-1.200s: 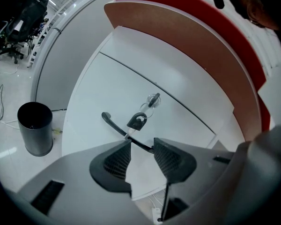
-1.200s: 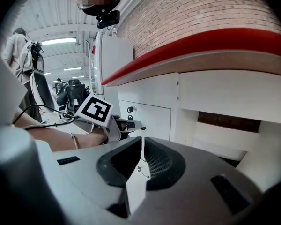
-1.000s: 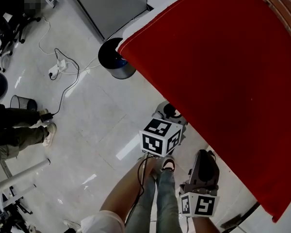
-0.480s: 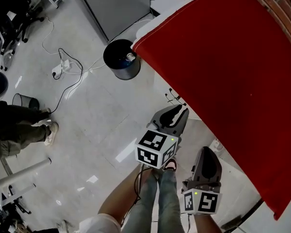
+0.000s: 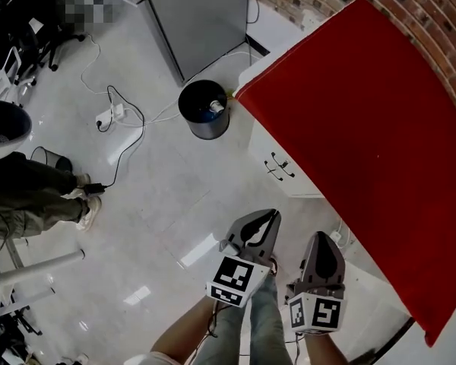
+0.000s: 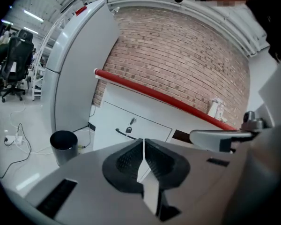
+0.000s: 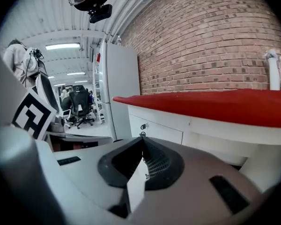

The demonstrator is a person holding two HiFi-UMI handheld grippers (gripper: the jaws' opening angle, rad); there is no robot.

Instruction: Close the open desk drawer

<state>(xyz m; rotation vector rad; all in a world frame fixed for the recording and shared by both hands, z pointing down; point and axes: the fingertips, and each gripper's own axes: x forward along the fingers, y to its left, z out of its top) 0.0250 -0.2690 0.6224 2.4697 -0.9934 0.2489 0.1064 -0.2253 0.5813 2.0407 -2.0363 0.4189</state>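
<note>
A white drawer unit [image 5: 289,179] with dark handles [image 5: 277,166] stands under the red desk top [image 5: 365,128]. No drawer visibly sticks out from it. In the left gripper view the drawer front [image 6: 131,125] shows a handle and a lock, well ahead of the jaws. My left gripper [image 5: 272,214] hangs over the floor in front of the unit, touching nothing. Its jaws have just been closing and now meet with nothing between them [image 6: 144,140]. Just to its right is my right gripper [image 5: 321,237], also shut and empty [image 7: 142,139].
A black waste bin [image 5: 204,109] stands by the desk's far corner, next to a tall grey cabinet [image 5: 201,14]. Cables and a power strip [image 5: 112,115] lie on the floor. A seated person's legs [image 5: 30,196] are at the left. My own legs [image 5: 247,333] are below the grippers.
The left gripper has drawn back from under the desk edge and its jaws have gone from wide open to shut. The drawer unit has come into the head view.
</note>
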